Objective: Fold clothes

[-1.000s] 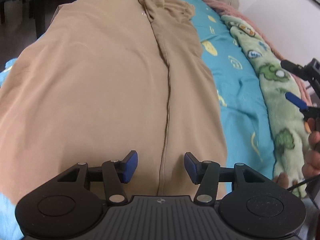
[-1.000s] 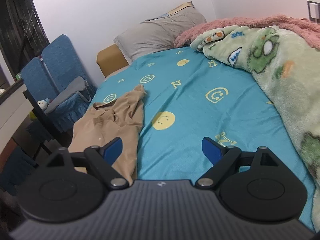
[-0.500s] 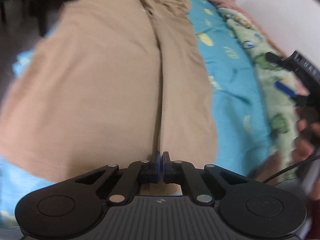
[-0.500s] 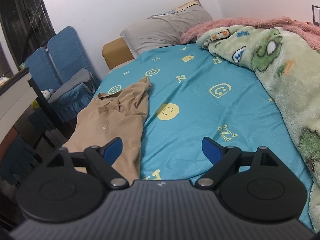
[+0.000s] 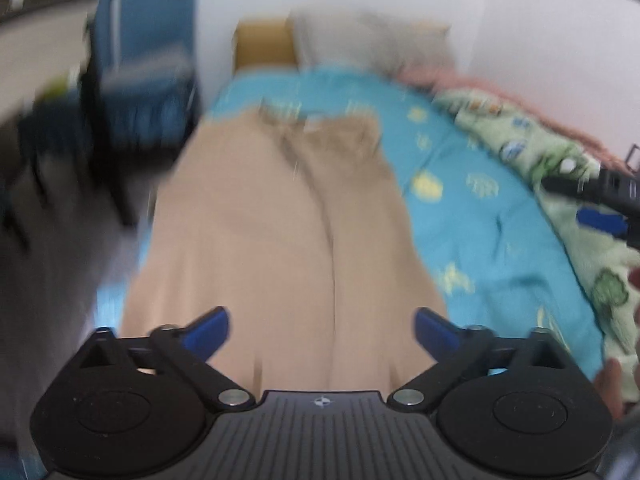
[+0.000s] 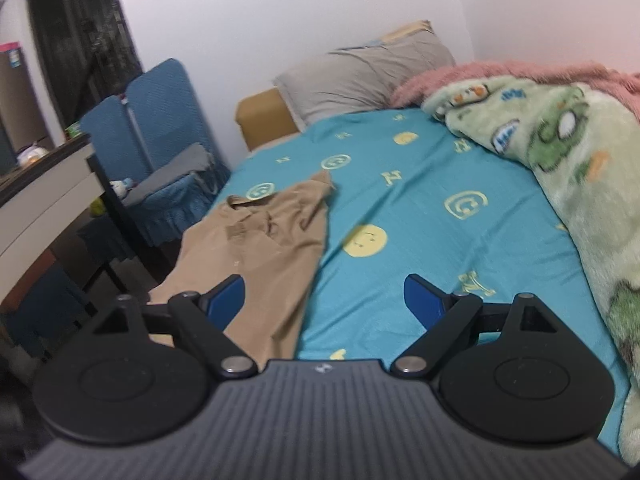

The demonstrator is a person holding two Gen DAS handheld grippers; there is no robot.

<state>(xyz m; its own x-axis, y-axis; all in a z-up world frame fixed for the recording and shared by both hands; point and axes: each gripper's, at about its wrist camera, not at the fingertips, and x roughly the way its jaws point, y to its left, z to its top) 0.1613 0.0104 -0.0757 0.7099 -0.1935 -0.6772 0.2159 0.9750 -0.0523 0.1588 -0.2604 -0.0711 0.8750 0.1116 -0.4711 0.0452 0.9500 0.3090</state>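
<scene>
tan garment (image 5: 280, 240): spread lengthwise along the left side of the bed, its collar end at the far end and its near end below the left tongs; a long fold or seam runs down its middle; the left-wrist view is blurred, so finer detail cannot be made out
tan garment, other view (image 6: 264, 248): lies at the left edge of the sheet, part of it seeming to hang off the bed's left side
left tongs (image 5: 322, 330): jaws spread wide, nothing between the blue pads, hovering over the garment's near end
right tongs (image 6: 324, 300): jaws wide apart and empty, above the near part of the bed, left finger over the garment's right edge and right finger over bare sheet
bed sheet (image 6: 420, 216): teal with yellow smiley faces and letters
green blanket (image 6: 568, 168): heaped along the right side of the bed, with a pink blanket (image 6: 500, 72) behind it
pillow (image 6: 360, 76): grey, at the far end against the wall
blue chair (image 6: 160, 128): stands left of the bed, beside a tabletop (image 6: 44, 200)
person's hand (image 5: 628, 328): only fingertips show at the right edge of the left-wrist view
</scene>
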